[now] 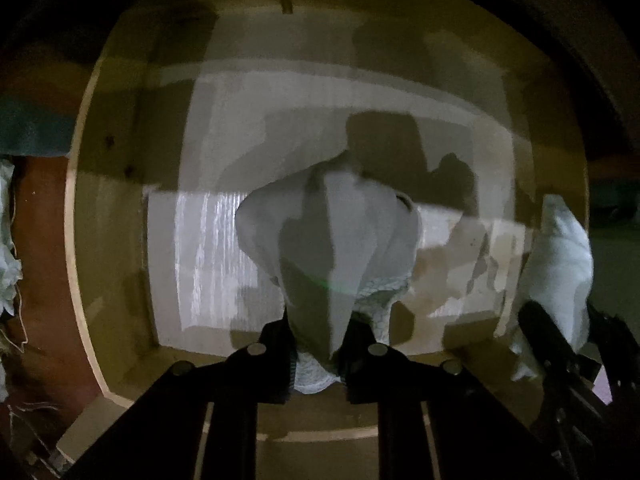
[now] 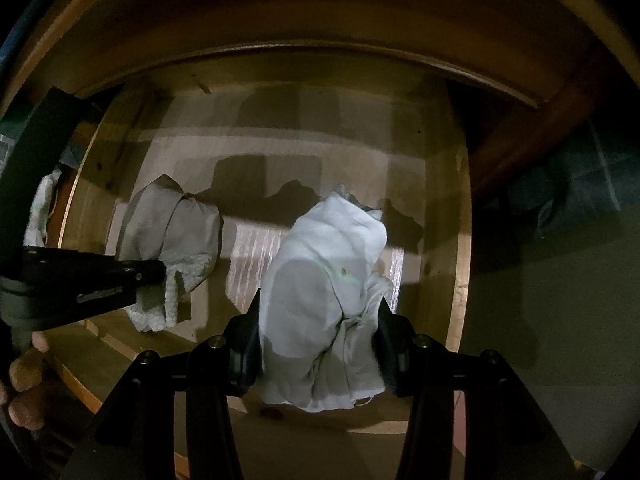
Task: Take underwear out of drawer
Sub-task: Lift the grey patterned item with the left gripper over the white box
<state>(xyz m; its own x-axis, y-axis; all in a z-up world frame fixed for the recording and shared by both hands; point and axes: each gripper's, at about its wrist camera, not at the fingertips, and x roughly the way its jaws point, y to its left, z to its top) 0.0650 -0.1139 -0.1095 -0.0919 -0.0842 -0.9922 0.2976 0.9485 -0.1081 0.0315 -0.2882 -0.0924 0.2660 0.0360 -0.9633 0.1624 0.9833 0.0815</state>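
An open wooden drawer (image 1: 108, 216) with a pale lined bottom lies below both grippers. My left gripper (image 1: 318, 354) is shut on a grey piece of underwear with a lace edge (image 1: 332, 248) and holds it above the drawer. It also shows in the right wrist view (image 2: 172, 240), hanging from the left gripper (image 2: 156, 276). My right gripper (image 2: 320, 356) is shut on a white piece of underwear (image 2: 320, 280), bunched between the fingers above the drawer (image 2: 456, 280). In the left wrist view the white piece (image 1: 560, 264) hangs at the right from the right gripper (image 1: 556, 340).
The dresser frame (image 2: 360, 20) arches over the drawer's back. A pale cloth (image 1: 8, 264) lies on a reddish surface left of the drawer. A dark cloth (image 2: 580, 184) lies at the right. A hand (image 2: 24, 384) holds the left gripper.
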